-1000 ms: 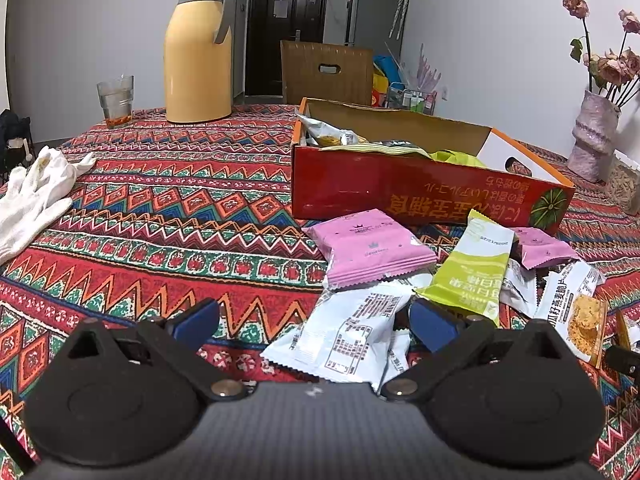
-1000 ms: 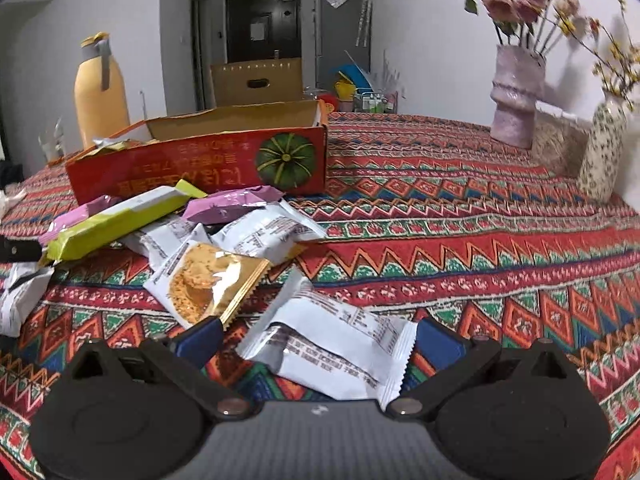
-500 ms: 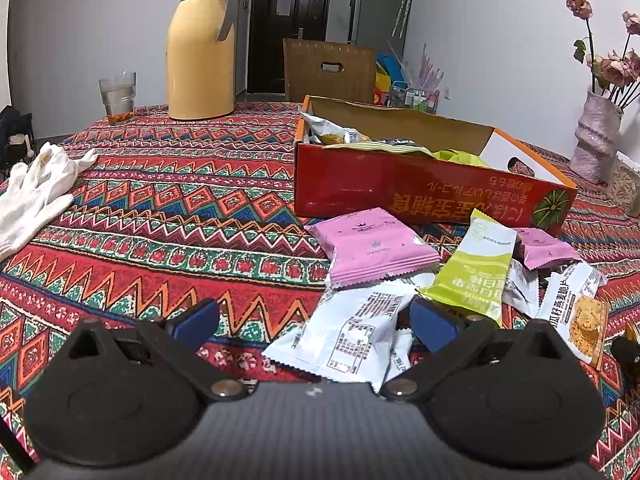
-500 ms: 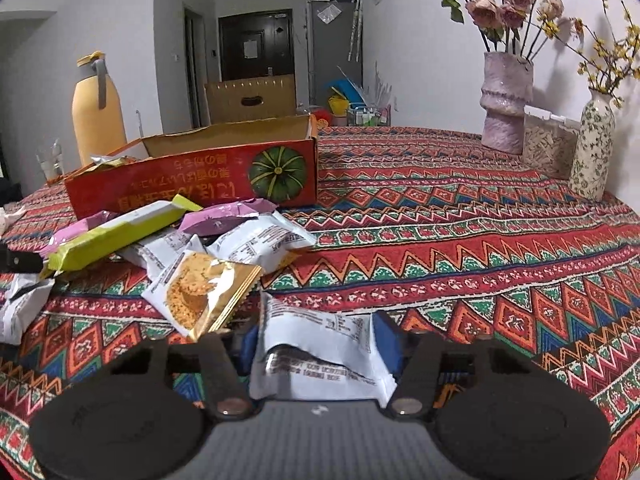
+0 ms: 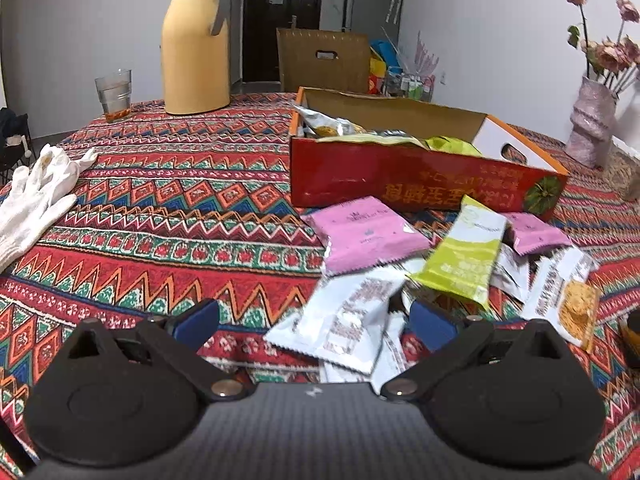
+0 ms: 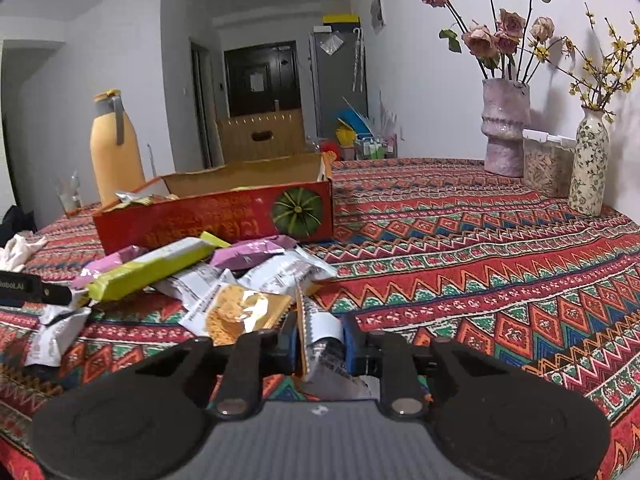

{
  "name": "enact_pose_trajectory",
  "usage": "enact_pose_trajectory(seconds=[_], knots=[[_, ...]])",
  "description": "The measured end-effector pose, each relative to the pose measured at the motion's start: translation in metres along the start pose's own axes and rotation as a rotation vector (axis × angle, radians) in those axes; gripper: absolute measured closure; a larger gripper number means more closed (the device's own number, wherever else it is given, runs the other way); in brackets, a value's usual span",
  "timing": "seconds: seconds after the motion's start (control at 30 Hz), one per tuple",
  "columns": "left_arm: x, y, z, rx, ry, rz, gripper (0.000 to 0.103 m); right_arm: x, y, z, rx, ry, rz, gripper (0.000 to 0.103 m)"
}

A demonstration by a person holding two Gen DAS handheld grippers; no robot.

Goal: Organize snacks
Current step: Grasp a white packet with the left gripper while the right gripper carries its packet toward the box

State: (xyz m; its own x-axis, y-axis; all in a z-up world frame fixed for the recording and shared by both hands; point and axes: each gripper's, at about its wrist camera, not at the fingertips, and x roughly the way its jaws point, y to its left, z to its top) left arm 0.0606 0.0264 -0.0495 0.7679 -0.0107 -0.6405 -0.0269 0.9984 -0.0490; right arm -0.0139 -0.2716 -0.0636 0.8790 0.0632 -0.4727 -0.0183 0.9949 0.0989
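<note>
Since half a second ago my right gripper (image 6: 320,344) has lifted higher off the worktop (image 6: 480,264), and its jaws have drawn narrower on the white snack packet (image 6: 324,354), which now stands on edge, crumpled between the blue pads (image 6: 352,346). My left gripper (image 5: 314,322) has barely shifted; its jaws are spread wide and low over the patterned cloth, holding nothing, with a white printed packet (image 5: 348,320) lying between them, nearer the right pad.

Just beyond the right gripper a packet with a golden biscuit picture (image 6: 240,314) lies on other white packets. Past it, a long green-and-white packet (image 6: 156,266) rests across the heap, with a pink packet (image 6: 252,254) beside it. From the left wrist view I see the same heap: a large pink packet (image 5: 364,234) nearest the box, the green one (image 5: 466,260) propped over white ones, a second pink packet (image 5: 534,232) to its right.

Behind the heap sits the red cardboard box (image 5: 400,180), open at the top, with several packets already inside (image 5: 332,126). A white cotton glove (image 5: 36,196) lies well to the left on the cloth. Further back stand a drinking glass (image 5: 114,94) and a yellow thermos jug (image 5: 196,44). On the far right side of the worktop are a pink vase of dried roses (image 6: 506,128), a clear container (image 6: 548,162), and a floral vase (image 6: 590,164).
</note>
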Motion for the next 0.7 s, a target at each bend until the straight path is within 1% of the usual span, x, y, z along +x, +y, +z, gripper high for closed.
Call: enact_pose_trajectory(seconds=[0.07, 0.2, 0.4, 0.7], knots=[[-0.002, -0.003, -0.002, 0.009, 0.023, -0.007, 0.000, -0.003, 0.001, 0.001, 0.003, -0.015, 0.013, 0.083], [0.001, -0.011, -0.006, 0.024, 0.077, 0.006, 0.000, -0.012, 0.004, 0.003, 0.005, -0.051, 0.038, 0.083], [0.012, -0.024, -0.017, 0.043, 0.135, 0.053, 0.000, -0.015, 0.002, -0.001, 0.022, -0.055, 0.054, 0.083], [0.012, -0.024, -0.020, 0.012, 0.122, 0.067, 0.000, -0.020, -0.002, -0.008, 0.044, -0.056, 0.079, 0.083]])
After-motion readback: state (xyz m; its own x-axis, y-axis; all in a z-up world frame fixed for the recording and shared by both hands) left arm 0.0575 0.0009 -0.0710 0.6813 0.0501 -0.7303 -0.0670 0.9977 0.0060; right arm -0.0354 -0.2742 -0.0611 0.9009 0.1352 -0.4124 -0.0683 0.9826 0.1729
